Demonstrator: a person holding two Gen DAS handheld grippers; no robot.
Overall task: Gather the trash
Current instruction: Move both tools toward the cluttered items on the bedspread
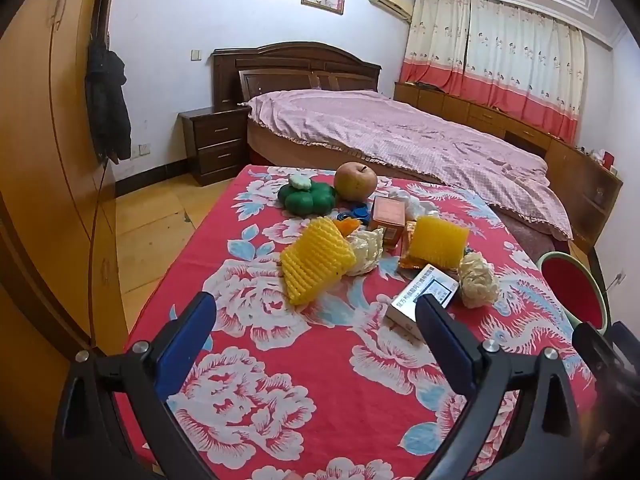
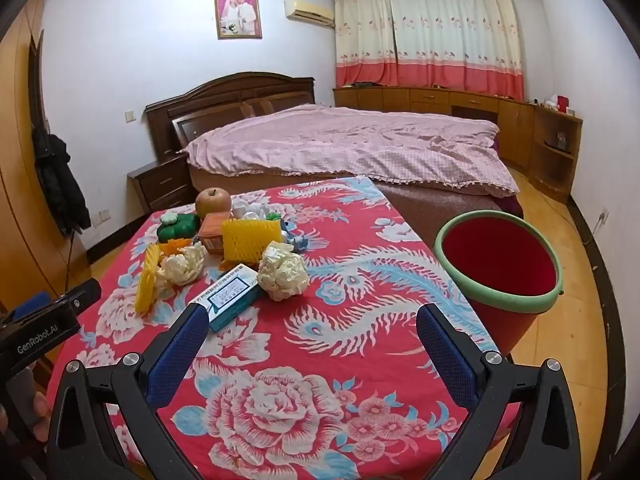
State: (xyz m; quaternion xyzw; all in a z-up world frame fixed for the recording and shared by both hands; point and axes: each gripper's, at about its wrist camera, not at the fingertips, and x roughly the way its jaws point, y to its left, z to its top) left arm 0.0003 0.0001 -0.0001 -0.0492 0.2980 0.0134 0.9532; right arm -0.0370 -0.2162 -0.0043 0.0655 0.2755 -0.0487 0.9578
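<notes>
Nothing looked collected: red bin point(image 2: 498, 258) at right of frame showed empty, trash pile point(image 2: 240, 256) sat mid-left on table, left gripper point(image 1: 316, 320) and right gripper point(image 2: 312, 324) both spread, holding nothing

Left gripper point(image 1: 316, 314) tilted downward, blue-padded fingers point(image 1: 188, 334) spread wide with nothing between them. Right gripper point(image 2: 312, 322) angled down likewise, blue fingers point(image 2: 178, 350) parted to full width and holding nothing. Seen at the near left edge of the right wrist view, the black body of the left gripper, held beside its partner, with fingertips of a hand point(image 2: 38, 404) curled beneath it. Glimpsed at the near right edge of the left wrist view, part of the right gripper.
</notes>
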